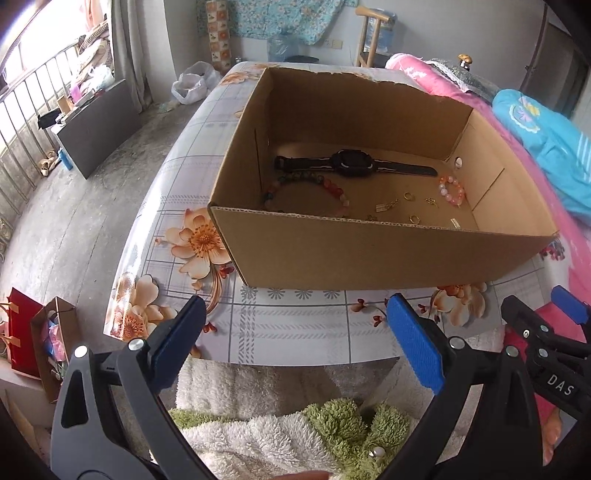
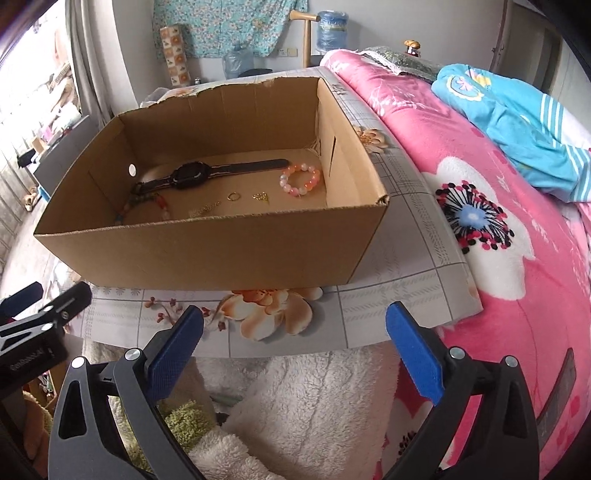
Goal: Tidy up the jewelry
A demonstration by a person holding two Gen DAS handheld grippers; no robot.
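Floral oilcloth covers your bench [image 1: 295, 325], and the open cardboard box [image 1: 369, 254] standing on it is the landmark for everything else. To the right of the box runs a bed with a pink flowered blanket [image 2: 480, 221], and a blue quilt [image 2: 517, 122] is bunched on it further back. Behind the box you have a patterned blue cloth [image 2: 236, 26] on the wall, water jugs [image 2: 332, 26] and a wooden stand. Left of the box, down on the floor, sit a white plastic bag [image 1: 192, 85] and a dark board by the railing; nearer you on that side are a red gift bag [image 1: 22, 328] and a brown paper bag [image 1: 51, 343].

The box's near wall stands between your tools and the jewelry, hiding part of the floor inside.

Inside the box, the black watch [image 1: 347, 164] lies flat toward the back, its strap stretched across the box from side wall to side wall. A long multicoloured bead bracelet [image 1: 317, 192] lies in front of the watch at the left wall. A small pink bead bracelet [image 2: 301, 179] lies coiled at the right wall, just beside the strap's right end. Between the two bracelets, a gold ring [image 2: 233, 196], a gold chain piece [image 2: 205, 210] and other small gold trinkets are scattered on the box floor.

Your left gripper [image 1: 295, 332] hangs in front of the box, over your fleecy white and green garment [image 1: 277, 424], jaws wide with nothing between them. Your right gripper [image 2: 293, 334] is beside it, also short of the box, jaws wide and empty.
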